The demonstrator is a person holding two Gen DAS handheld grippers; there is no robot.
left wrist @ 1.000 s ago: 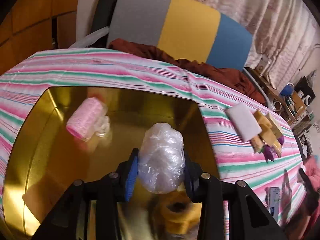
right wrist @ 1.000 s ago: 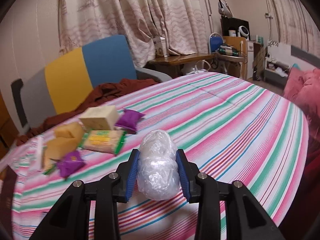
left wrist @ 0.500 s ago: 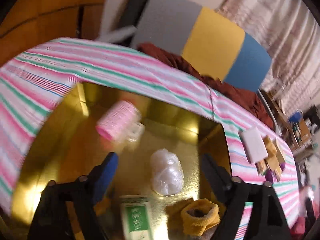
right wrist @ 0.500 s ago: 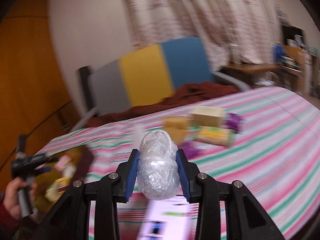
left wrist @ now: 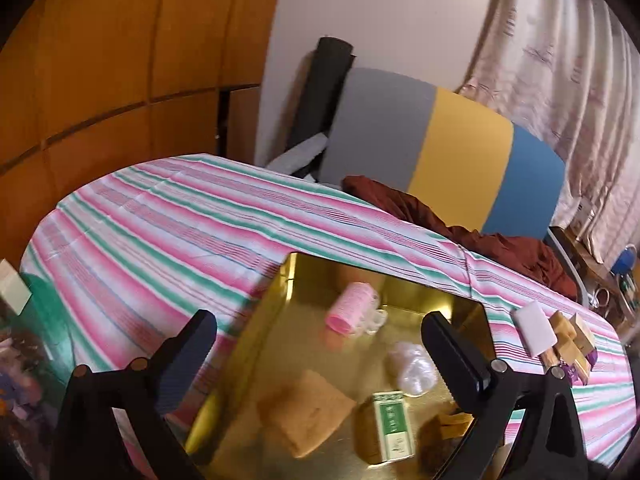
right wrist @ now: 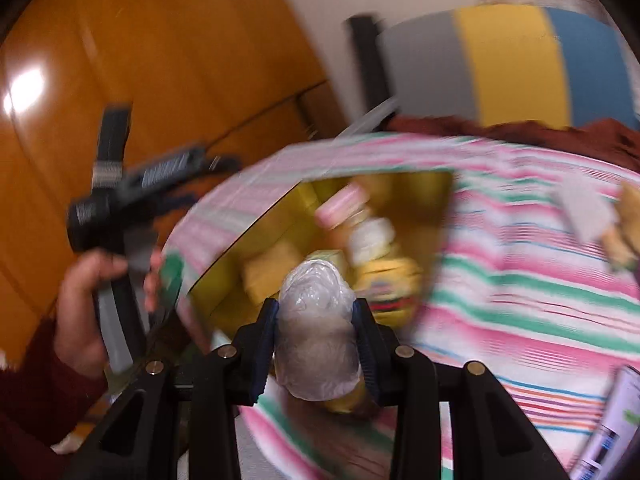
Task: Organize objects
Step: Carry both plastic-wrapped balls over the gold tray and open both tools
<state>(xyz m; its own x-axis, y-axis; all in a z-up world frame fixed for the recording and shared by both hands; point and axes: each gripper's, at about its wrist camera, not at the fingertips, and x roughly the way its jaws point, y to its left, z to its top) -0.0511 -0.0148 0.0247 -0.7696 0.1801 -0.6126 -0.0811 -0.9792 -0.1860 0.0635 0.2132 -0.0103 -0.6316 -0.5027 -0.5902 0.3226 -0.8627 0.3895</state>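
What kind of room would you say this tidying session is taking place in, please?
Most likely a lived-in home room, perhaps a dining or living area: a table under a striped tablecloth, a grey, yellow and blue chair draped with a dark red garment, and patterned curtains.

A chair [left wrist: 440, 160] with a grey, yellow and blue back stands at the table's far edge. Dark red cloth [left wrist: 460, 228] is heaped on its seat. Patterned curtains [left wrist: 560, 60] hang behind.
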